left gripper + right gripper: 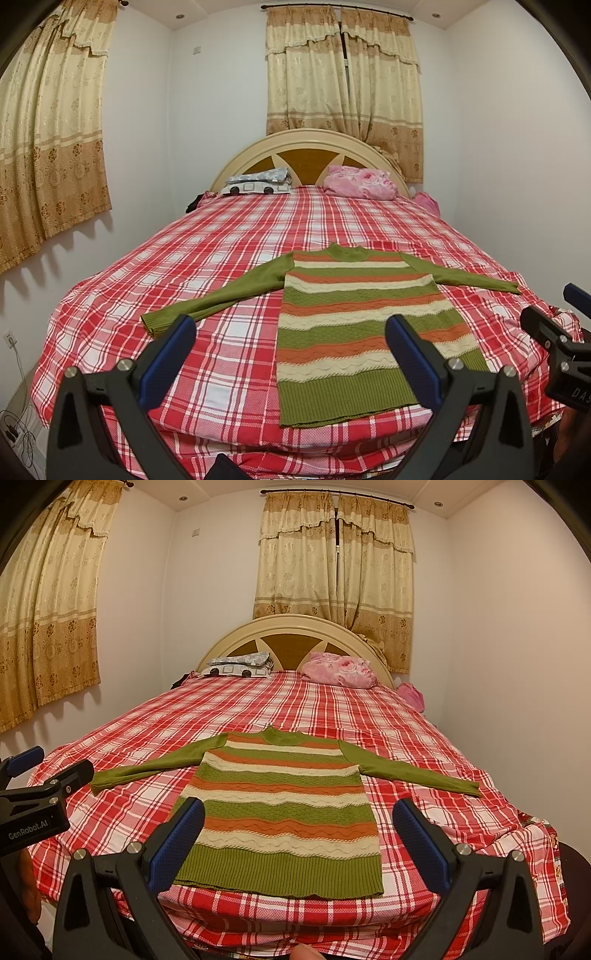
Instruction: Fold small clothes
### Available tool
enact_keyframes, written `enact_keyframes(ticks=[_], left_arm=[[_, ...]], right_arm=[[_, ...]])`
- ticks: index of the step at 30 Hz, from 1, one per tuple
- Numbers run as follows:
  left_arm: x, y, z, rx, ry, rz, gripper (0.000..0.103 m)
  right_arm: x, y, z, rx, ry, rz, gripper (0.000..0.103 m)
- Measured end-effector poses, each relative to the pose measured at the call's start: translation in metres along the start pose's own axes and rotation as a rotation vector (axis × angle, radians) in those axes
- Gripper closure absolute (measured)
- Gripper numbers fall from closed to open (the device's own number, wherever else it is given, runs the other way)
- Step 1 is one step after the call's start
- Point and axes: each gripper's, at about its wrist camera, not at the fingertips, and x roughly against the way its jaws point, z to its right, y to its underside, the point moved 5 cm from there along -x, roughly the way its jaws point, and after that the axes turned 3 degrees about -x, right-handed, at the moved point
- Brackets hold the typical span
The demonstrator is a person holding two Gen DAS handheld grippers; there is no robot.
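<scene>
Lying flat on bed: striped sweater, green sleeves spread

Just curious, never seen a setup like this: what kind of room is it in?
Most likely a home bedroom: a large bed with a red plaid sheet, an arched headboard, pillows, and curtained windows.

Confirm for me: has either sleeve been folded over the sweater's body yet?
No, both green sleeves lie spread out flat on the bedsheet beside the sweater.
</scene>
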Motion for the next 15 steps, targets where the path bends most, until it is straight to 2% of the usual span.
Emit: enact_keyframes(ticks=[15], left_arm=[[0.0, 0.0003, -0.0002, 0.0, 0.0, -0.001, 0.0]], right_arm=[[-0.0013, 0.0022, 0.0004, 0.0, 0.001, -0.004, 0.001]])
